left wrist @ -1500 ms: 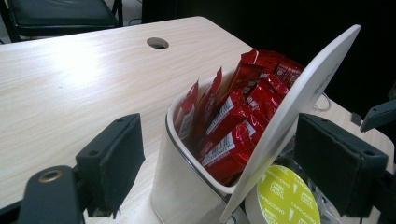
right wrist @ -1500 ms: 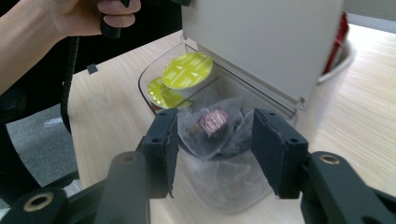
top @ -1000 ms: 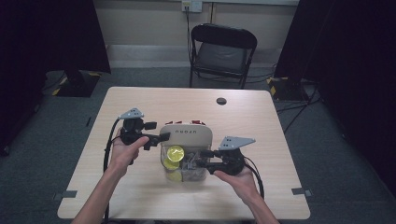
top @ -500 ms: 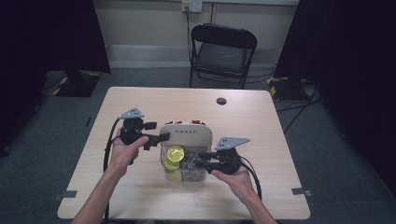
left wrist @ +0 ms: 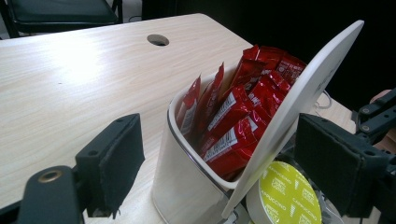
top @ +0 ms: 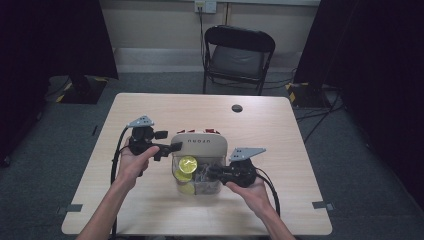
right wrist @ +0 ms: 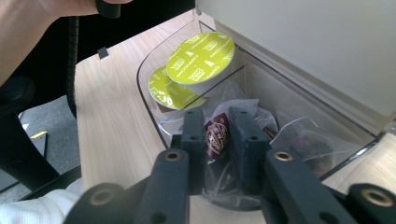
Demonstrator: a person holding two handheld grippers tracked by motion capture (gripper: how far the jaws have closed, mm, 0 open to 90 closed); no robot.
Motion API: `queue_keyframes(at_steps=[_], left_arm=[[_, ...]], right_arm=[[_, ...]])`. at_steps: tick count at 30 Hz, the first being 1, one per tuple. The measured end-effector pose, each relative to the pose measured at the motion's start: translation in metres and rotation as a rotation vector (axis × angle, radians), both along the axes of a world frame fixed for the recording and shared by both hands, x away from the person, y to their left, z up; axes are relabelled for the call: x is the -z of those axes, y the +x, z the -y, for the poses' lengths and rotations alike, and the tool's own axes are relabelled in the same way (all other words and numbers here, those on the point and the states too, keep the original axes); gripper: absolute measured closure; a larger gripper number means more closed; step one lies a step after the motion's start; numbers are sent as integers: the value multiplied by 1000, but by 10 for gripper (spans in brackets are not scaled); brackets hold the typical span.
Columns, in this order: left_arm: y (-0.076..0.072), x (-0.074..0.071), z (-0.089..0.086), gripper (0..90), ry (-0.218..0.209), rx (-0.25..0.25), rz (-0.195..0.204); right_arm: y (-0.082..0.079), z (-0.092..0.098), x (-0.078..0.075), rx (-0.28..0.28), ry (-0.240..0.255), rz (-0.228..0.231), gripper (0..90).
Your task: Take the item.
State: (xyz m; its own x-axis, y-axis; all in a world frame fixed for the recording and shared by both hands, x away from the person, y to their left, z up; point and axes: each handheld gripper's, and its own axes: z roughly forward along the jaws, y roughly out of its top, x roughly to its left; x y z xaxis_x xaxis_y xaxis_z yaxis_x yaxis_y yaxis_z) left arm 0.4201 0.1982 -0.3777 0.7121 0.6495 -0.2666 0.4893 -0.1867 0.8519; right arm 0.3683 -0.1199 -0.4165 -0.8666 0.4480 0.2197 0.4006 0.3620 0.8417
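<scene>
While your right gripper (right wrist: 217,140) pinches the dark maroon wrapped sachet (right wrist: 215,135), jaws just closing, lift it clear of the clear plastic compartment (right wrist: 144,93).

Two yellow-green coffee capsules (right wrist: 201,56) sit at the upper middle of the right gripper view. One clear organiser box (top: 176,172) stands mid-frame on one worktop (top: 280,130). Perhaps six red sachets (left wrist: 233,116) show, overlapping. One chair (top: 239,55) stands at top.

Overhead light hits my tabletop (top: 150,210) evenly, but the room around it drops to near black. There's a washed-out glare patch on the wood in the left gripper view, and my tool's pads look soft and blurry up close.
</scene>
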Motion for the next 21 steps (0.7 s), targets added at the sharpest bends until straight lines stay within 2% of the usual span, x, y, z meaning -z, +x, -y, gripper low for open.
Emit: queue_keyframes(at_steps=[2,10,21], left_arm=[[0,0,0,158,0,-1,1],[0,0,0,159,1,0,1],[0,0,1,158,2,1,-1]], right_arm=[[0,0,0,-3,5,-8,852],[0,2,-2,1,18,-13,866],[0,7,-8,10,45,4,870]])
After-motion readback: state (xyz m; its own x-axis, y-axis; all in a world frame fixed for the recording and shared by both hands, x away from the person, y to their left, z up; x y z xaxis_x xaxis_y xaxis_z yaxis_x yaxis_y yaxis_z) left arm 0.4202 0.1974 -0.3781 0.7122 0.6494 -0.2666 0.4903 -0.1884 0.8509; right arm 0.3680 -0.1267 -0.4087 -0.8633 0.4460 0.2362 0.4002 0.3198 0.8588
